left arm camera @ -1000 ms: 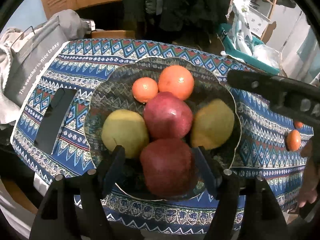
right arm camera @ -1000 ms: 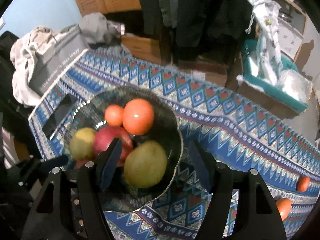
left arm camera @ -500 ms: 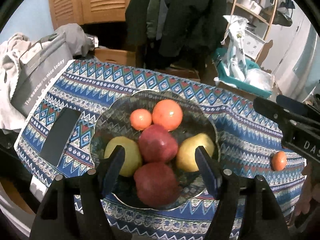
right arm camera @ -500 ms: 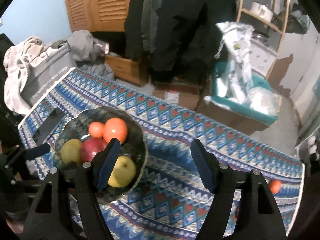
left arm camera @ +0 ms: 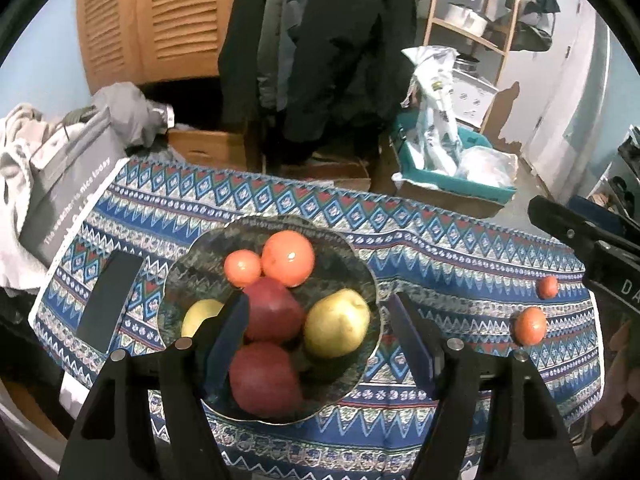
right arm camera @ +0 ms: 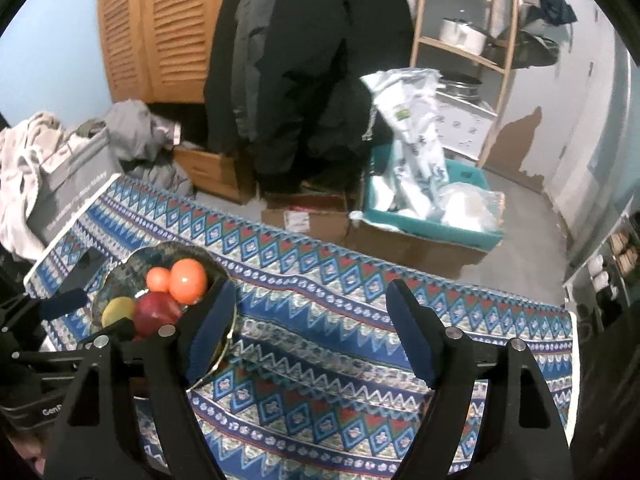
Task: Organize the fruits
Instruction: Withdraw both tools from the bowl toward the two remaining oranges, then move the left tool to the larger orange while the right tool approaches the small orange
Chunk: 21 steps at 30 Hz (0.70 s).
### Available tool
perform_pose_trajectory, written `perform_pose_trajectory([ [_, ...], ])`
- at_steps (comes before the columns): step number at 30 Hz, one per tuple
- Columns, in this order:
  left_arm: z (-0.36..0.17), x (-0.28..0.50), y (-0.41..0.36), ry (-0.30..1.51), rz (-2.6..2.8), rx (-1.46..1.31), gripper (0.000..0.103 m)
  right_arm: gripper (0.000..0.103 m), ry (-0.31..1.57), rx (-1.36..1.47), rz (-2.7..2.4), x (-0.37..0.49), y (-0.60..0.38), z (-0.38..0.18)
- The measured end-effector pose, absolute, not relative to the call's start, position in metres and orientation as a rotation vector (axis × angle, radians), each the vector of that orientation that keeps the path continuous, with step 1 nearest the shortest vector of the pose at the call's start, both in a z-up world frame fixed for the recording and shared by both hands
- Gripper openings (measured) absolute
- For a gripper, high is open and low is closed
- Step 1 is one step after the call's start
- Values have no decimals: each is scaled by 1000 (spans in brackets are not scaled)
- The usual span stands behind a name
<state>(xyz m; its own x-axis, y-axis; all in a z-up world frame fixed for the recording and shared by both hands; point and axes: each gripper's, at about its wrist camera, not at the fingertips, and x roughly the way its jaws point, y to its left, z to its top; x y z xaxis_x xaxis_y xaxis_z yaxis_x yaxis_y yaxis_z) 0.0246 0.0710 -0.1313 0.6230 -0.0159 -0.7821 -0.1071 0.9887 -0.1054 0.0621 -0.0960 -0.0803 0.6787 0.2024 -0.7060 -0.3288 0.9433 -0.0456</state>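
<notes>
A: Both claws are wide and hold nothing. The left gripper [left arm camera: 320,344] hangs above the bowl [left arm camera: 360,264], where six fruits lie. Two small oranges [left arm camera: 530,326] lie on the tablecloth [left arm camera: 440,240], well apart from the bowl.

B: So which step?

A: I judge: fetch those two. The right gripper [right arm camera: 310,332] is nearer that side. It should come from above and close gently, because round fruit rolls.

B: Anything hidden?

A: The right view does not show the two oranges; its finger covers the bowl's near side.

A home: hanging coats [left arm camera: 320,40], louvered closet doors [left arm camera: 160,20] (cluttered floor)
</notes>
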Motion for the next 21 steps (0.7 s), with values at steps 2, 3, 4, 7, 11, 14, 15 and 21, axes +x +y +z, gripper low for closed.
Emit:
perform_pose_trajectory([
  [2, -127, 25, 67, 889, 42, -146, 74, 80, 756, -161, 287, 60, -105, -75],
  [3, -125, 25, 64, 885, 35, -146, 74, 82, 750, -155, 281, 59, -109, -72],
  [4, -123, 25, 61, 882, 31, -146, 74, 83, 745, -149, 276, 57, -113, -70],
  [7, -119, 26, 54, 874, 17, -144, 75, 85, 727, -130, 254, 54, -126, -63],
  [11, -114, 28, 41, 864, -2, -132, 77, 85, 707, -121, 217, 49, -146, -56],
  [14, -113, 30, 30, 864, -20, -121, 77, 85, 706, -114, 186, 46, -160, -54],
  [15, -112, 31, 26, 865, -26, -120, 77, 85, 705, -108, 173, 45, -166, -53],
  [21, -111, 37, -1, 868, -74, -106, 77, 91, 694, -99, 101, 39, -200, -51],
])
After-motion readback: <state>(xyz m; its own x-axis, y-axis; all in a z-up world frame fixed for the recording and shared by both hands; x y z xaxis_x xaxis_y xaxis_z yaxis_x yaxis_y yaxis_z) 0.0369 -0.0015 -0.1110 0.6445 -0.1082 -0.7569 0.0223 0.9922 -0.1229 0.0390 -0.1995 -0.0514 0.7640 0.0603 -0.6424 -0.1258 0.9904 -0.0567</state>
